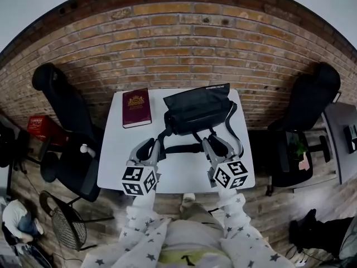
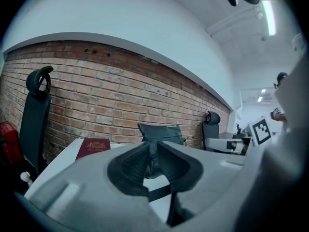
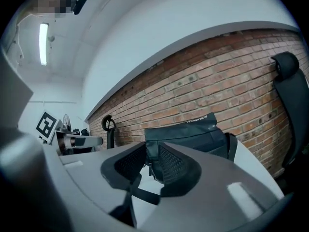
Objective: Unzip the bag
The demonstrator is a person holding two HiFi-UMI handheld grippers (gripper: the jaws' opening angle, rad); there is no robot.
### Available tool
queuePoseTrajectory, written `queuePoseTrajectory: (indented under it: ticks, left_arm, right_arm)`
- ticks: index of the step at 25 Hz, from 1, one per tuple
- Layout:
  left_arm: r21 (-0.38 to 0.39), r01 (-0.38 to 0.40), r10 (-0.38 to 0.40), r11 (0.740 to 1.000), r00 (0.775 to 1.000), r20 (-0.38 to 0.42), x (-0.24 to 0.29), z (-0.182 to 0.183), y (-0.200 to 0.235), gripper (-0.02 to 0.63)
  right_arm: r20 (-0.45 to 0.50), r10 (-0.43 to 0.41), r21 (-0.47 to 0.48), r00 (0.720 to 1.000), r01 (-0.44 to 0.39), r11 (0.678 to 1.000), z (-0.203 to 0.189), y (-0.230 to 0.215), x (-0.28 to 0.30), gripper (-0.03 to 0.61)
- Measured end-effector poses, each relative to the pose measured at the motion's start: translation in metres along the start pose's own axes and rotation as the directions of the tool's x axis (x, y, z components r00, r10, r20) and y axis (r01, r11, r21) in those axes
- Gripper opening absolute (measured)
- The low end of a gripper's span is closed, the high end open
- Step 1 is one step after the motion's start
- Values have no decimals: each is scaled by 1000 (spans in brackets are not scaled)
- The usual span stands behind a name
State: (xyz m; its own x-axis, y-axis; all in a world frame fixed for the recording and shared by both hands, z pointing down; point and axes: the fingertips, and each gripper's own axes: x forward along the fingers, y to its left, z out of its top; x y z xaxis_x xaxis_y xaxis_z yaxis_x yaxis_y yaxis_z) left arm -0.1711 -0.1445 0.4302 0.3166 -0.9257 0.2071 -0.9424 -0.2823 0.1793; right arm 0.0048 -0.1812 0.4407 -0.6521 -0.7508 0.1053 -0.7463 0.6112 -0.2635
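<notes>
**Both jaws short of the bag, nothing gripped**

The brick wall fills everything beyond my jaws. It runs across behind the white table, which lies under both grippers. A black office chair stands out past my left jaws and a second black chair out past my right, each off a side of the table.

The bag, dark and soft, sits upright at the far side of the table, straight ahead of both pairs of jaws and a little nearer the right pair. Its strap trails forward over the tabletop and runs across between my two grippers, below the level of the tips.

A maroon book lies flat ahead and to the left of my left jaws, just beside the bag and not touching it.

My left gripper has its jaws only narrowly apart, a thin slit through which I see the bag beyond. Nothing is pressed between the pads. My right gripper has its jaws wider apart, with the bag's near face showing in the gap. They hold nothing.

A small dark tab hangs on that near face in line with the right gap. I cannot tell whether it is the zip pull.
</notes>
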Motion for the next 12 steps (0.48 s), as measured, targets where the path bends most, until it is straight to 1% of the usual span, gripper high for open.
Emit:
queuePoseTrajectory:
  ticks: [3,7,12]
  left_arm:
    - [-3,-17,17,1000,1000,-13,21,1,7,50]
    - [-11,-35,34,999,999,-30,46,-4,13,70]
    - [-15,-43,42,999,997,-68,75,-11,25,92]
  right_arm:
    - [-44,45,50,998,-43,998,-17,-4,24,112]
    - [-102,112,60,989,-106,993,-37,-3,51,115]
    - [-182,163,112,970,-145,983,-65,-2,81,130]
